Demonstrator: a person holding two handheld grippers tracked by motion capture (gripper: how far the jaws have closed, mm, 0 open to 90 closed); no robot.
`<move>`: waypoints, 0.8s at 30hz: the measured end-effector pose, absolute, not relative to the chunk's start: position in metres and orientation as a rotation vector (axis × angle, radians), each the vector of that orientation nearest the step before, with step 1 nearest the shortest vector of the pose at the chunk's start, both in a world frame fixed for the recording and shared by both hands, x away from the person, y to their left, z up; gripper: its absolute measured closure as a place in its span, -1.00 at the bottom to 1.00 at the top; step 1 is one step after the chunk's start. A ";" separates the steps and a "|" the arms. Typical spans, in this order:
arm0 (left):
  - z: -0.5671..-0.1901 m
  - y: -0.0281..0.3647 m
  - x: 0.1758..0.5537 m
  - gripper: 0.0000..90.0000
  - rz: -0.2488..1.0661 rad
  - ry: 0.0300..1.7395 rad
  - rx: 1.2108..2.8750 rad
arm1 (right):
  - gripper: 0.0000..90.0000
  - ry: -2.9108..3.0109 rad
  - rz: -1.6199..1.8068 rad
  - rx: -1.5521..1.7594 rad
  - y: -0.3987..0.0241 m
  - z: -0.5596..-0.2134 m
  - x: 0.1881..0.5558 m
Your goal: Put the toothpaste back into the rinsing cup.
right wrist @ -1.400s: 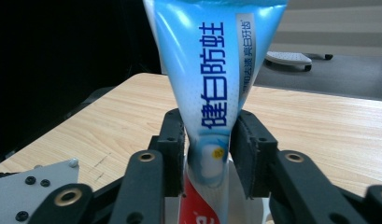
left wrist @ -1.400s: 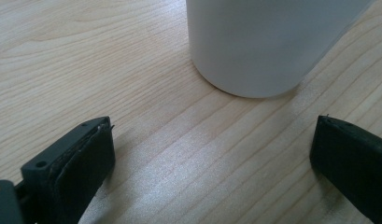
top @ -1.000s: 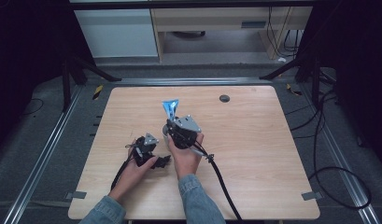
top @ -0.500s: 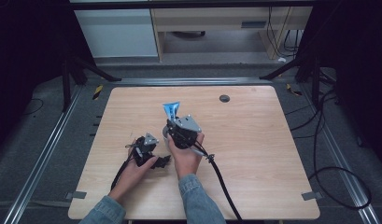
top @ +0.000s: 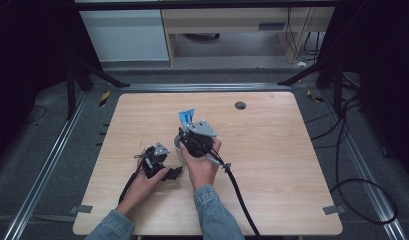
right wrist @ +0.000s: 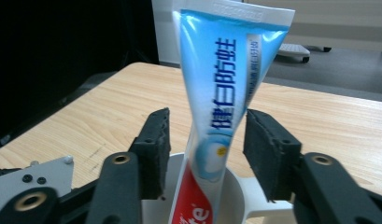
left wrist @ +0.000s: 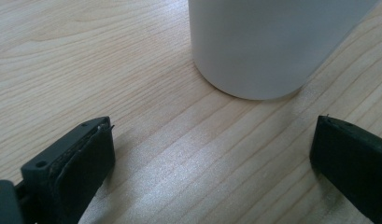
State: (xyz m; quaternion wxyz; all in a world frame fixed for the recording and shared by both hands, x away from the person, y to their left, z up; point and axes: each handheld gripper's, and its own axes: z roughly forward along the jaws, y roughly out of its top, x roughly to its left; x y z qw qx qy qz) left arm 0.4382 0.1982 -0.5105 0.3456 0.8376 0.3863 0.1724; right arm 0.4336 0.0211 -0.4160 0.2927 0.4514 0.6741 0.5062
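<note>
**Toothpaste tube stands in the cup, right jaws spread beside it**

Toothpaste tube [right wrist: 221, 116] stands with its lower end inside a white cup [right wrist: 235, 196], leaning a little, its flat crimped end uppermost. Its cap end is hidden down in the cup and by the bottom edge of the right gripper view.

Going from largest to smallest: the table [top: 292, 165] is pale wood, and the person's forearms come in from its near edge. On the high view the cup [top: 178, 144] sits near the table's middle, mostly covered by the right gripper [top: 196, 134] and the hand around it; only a sliver of its rim shows, with the tube's blue top [top: 186, 118] poking up behind. In the left gripper view the cup [left wrist: 268, 46] is cut off at the top, so only its lower wall and base on the wood can be seen.

The right gripper [right wrist: 205, 149] has just been opening: its jaws stand apart on either side of the tube, with a gap visible between each pad and the tube, so nothing is clamped.

The left gripper [left wrist: 212, 154] rests low over the table just short of the cup, jaws wide apart with bare wood between them. On the high view the left gripper [top: 157, 159] is small and dark, and its jaws are hard to make out.
</note>
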 end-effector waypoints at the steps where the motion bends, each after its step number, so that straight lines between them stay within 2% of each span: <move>1: -0.511 0.198 0.438 -1.00 0.448 1.003 2.174 | 0.10 1.798 1.343 1.206 0.021 -0.415 0.434; 24: -0.510 0.198 0.438 -1.00 0.447 1.003 2.174 | 0.08 1.841 1.307 1.193 0.015 -0.412 0.435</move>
